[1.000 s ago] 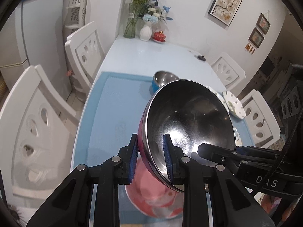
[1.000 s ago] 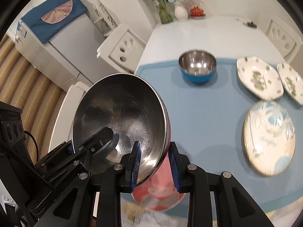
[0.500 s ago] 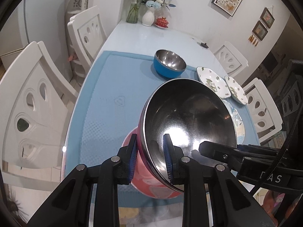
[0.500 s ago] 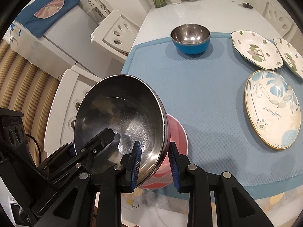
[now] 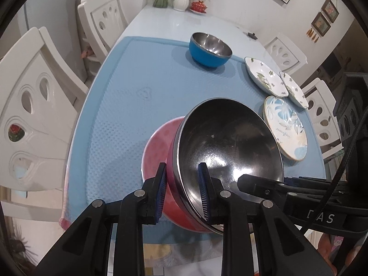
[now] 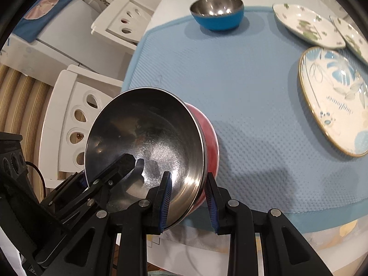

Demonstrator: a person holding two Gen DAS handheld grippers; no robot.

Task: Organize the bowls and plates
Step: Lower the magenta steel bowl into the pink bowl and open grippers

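Indoor lighting, moderately bright, from overhead. Specular glare inside the red-walled steel bowl [image 5: 227,151] and the blue bowl [image 6: 217,5]. Soft shadow on the blue mat [image 6: 253,105] right of the red bowl. Strong fisheye bending and dark vignette at edges. Right wrist view slightly motion-blurred toward the mat's far edge.

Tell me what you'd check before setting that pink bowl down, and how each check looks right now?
1. Left gripper clamped on the pink bowl's rim: ok.
2. Right gripper clamped on the rim: ok.
3. Bowl level: not ok, tilted.
4. Bare blue mat beside it: ok.
5. Clear of the blue bowl and round plate: ok.
6. Bowl's base touching the mat: cannot tell.
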